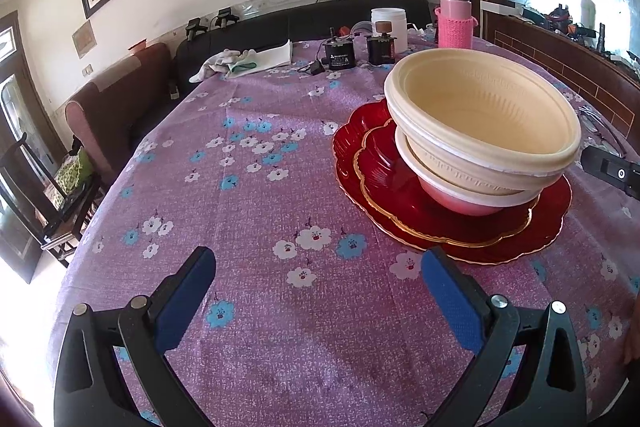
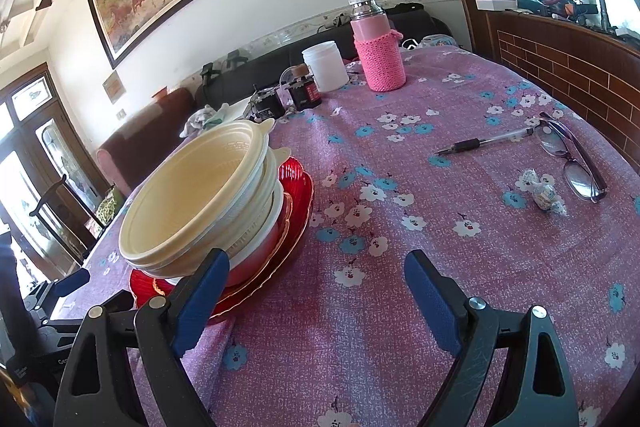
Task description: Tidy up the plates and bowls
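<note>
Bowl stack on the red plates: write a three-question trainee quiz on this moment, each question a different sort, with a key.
1. True or false: the cream bowls stand stacked on the red plates.
2. Which gripper holds something? A) left gripper B) right gripper C) neither
3. Fill in: beside the glasses on the tablecloth lies a ____.

Key: 1 true. 2 C, both are open and hold nothing. 3 pen.
</note>
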Available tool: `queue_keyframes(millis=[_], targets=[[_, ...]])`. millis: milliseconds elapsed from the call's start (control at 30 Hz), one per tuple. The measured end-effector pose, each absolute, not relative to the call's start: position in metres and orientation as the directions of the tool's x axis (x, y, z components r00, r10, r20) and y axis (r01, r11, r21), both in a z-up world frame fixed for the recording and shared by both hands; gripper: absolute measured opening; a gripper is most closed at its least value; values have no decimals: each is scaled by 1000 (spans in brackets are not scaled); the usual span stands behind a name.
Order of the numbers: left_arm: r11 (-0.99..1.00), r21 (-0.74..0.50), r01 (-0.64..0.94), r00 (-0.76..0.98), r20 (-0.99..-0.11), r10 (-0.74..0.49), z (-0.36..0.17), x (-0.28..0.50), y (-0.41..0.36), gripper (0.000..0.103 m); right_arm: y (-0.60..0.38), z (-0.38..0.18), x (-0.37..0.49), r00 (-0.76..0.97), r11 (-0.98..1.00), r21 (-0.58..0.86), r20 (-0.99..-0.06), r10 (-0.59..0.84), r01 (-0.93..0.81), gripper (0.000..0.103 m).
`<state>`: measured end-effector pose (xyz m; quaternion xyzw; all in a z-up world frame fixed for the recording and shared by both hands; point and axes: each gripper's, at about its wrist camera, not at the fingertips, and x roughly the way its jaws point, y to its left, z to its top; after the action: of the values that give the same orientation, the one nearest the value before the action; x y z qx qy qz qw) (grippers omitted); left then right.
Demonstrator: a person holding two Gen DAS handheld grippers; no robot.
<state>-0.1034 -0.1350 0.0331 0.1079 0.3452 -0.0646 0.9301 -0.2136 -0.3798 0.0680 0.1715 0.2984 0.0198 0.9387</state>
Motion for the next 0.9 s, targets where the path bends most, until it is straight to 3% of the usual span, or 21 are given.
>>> queue_keyframes(millis=[733, 900], targets=[[966, 166, 199, 751, -659, -41, 32, -103, -137, 103, -380, 68, -214, 823, 939, 338, -551, 137, 70, 92], [964, 105, 243, 717, -689, -106, 33, -100, -134, 103, -380, 68, -215, 821, 938, 339, -555, 136, 74, 92]])
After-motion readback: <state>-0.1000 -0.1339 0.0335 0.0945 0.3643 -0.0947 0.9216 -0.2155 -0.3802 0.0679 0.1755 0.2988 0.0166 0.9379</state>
